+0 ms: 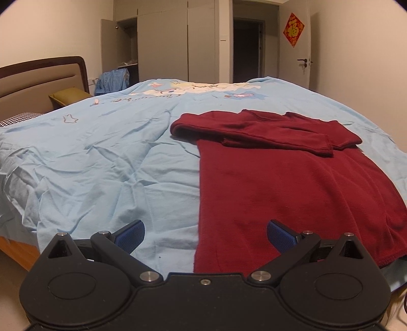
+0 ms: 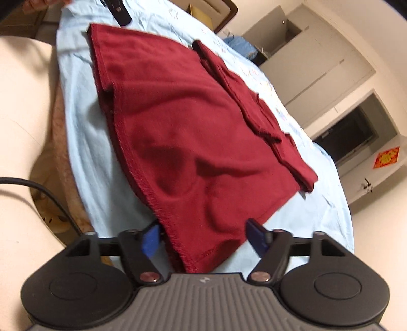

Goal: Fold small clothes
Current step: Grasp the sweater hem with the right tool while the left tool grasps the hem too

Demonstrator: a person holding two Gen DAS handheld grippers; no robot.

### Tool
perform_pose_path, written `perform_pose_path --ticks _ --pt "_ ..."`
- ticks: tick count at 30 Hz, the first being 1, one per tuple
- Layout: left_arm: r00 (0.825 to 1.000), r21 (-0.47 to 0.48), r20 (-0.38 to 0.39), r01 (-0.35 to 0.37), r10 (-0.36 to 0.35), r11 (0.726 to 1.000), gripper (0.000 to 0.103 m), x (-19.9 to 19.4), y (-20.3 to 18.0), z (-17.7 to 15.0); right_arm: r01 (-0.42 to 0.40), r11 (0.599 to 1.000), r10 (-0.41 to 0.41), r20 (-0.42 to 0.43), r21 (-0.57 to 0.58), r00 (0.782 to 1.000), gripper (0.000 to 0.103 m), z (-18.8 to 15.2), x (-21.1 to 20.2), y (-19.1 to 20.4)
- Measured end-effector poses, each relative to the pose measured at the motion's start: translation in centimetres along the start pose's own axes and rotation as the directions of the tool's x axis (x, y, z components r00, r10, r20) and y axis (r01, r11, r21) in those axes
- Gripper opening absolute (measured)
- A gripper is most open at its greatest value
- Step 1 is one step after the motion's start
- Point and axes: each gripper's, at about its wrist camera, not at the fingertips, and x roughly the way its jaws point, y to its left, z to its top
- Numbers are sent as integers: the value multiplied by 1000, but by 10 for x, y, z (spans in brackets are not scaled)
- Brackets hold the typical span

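Both hand-held grippers are seen spread wide with nothing clamped. At 6 o'clock in the left wrist view, the left hand-held gripper (image 1: 205,235) is held low over the near edge of the bed (image 1: 101,157), its blue pads (image 1: 132,233) well apart; the straight left edge of the dark red garment (image 1: 279,183) runs up between them, toward 12 o'clock. The garment is laid flat on the light blue bed sheet (image 1: 114,142), mostly from 3 to 5 o'clock in that view, with its two sleeves (image 1: 267,132) folded across the upper part at about 1 o'clock. In the right wrist view, which is tilted and somewhat blurred, the right hand-held gripper (image 2: 203,238) is placed at 6 o'clock, and a stitched corner of the garment's hem (image 2: 193,259) is seen lying between its open fingers (image 2: 150,240); whether the cloth is touched by the pads cannot be told. The garment (image 2: 178,127) is spread from there toward 11 o'clock, and part of the left hand-held gripper (image 2: 119,11) is visible at its far corner at 11 o'clock. A wardrobe (image 1: 162,45) and a door (image 1: 302,56) are seen beyond the bed at 12 to 1 o'clock in the left view.
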Motion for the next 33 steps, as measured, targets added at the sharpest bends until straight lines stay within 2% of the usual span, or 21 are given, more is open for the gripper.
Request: perform_pose_path --ticks 1,2,7,9,14,17,22,25,28,30,33 --pt "1000 4 2 6 -6 1000 102 -1 -1 0 -5 1000 5 13 -4 1000 53 0 -2 0" --pt "1000 8 4 10 -11 1000 102 -1 -2 0 -10 1000 10 25 -5 1000 50 1 -5 0" --pt "999 38 30 32 -33 999 102 -9 -8 -3 -11 1000 11 101 3 995 19 8 -15 -5" --pt "997 54 63 40 -43 998 102 -14 -12 -5 -12 999 7 131 31 991 15 12 -18 -10" --pt "987 133 128 77 -94 988 102 -28 -33 -11 -16 986 -15 186 167 982 13 25 -19 -35" --pt "982 205 133 108 -136 973 102 -29 -52 -16 0 971 -49 203 237 978 13 31 -15 -50" --pt "973 335 132 136 -189 932 102 -29 -86 -24 2 941 -85 229 339 970 13 38 -14 -70" --pt "977 424 131 100 -171 900 102 -23 -104 -28 2 923 -103 243 384 965 13 40 -14 -79" --pt "983 466 106 85 -151 881 95 -13 -113 -29 -6 904 -116 259 428 959 13 41 -15 -88" --pt "988 476 87 70 -126 877 85 -7 -113 -28 -7 892 -128 268 452 955 13 40 -18 -91" --pt "995 460 68 30 -69 888 65 1 -105 -26 5 884 -152 276 468 949 12 37 -23 -96"
